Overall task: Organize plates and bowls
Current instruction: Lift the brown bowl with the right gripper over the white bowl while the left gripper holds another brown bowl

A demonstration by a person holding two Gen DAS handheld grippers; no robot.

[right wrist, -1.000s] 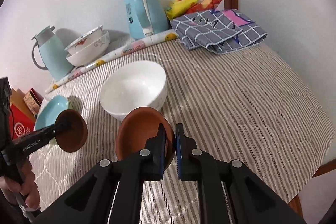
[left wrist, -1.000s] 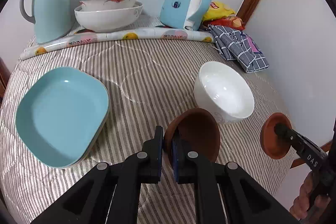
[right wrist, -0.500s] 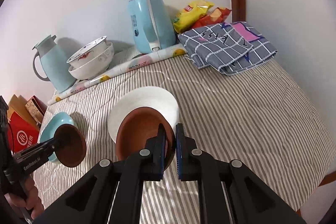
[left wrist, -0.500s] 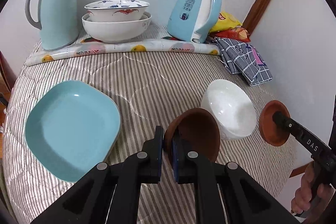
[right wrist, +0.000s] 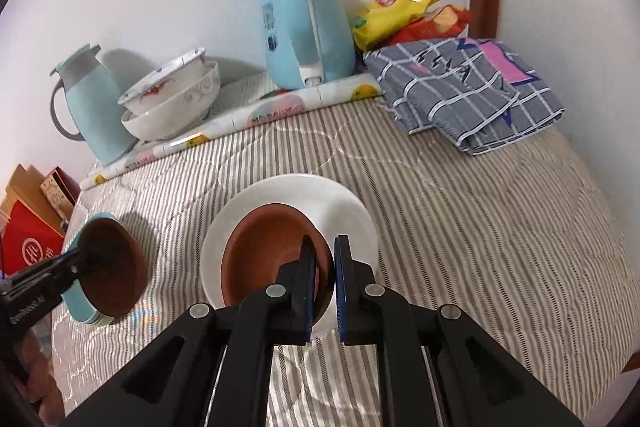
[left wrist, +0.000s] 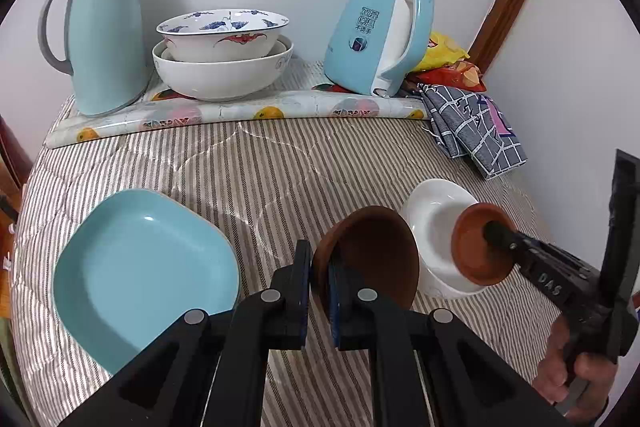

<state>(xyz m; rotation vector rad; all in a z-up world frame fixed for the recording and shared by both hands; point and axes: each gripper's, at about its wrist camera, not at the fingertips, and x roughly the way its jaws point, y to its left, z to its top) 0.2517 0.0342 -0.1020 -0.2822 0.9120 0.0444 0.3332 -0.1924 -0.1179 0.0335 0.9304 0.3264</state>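
Note:
My left gripper [left wrist: 319,263] is shut on the rim of a small brown bowl [left wrist: 372,259], held above the striped cloth between a teal plate [left wrist: 140,267] and a white bowl [left wrist: 436,223]. In the right wrist view my right gripper [right wrist: 324,259] is shut on the rim of a second brown bowl [right wrist: 268,251], which hangs over the white bowl [right wrist: 340,203]; whether they touch I cannot tell. The right gripper [left wrist: 496,231] and its brown bowl [left wrist: 472,247] also show at the right of the left wrist view. The left gripper's brown bowl [right wrist: 110,267] appears at the left of the right wrist view.
Along the back wall stand a teal thermos jug [left wrist: 104,31], two stacked patterned bowls [left wrist: 224,55], a tilted blue kettle [left wrist: 380,35], snack bags [left wrist: 448,55] and a folded checked cloth [left wrist: 472,127]. A rolled fruit-print mat [left wrist: 240,115] lies before them. Boxes [right wrist: 32,227] sit at left.
My right gripper carried its brown bowl leftward from beside the white bowl to over it. The left gripper with its bowl shifted slightly, so the table scene sits lower in its view.

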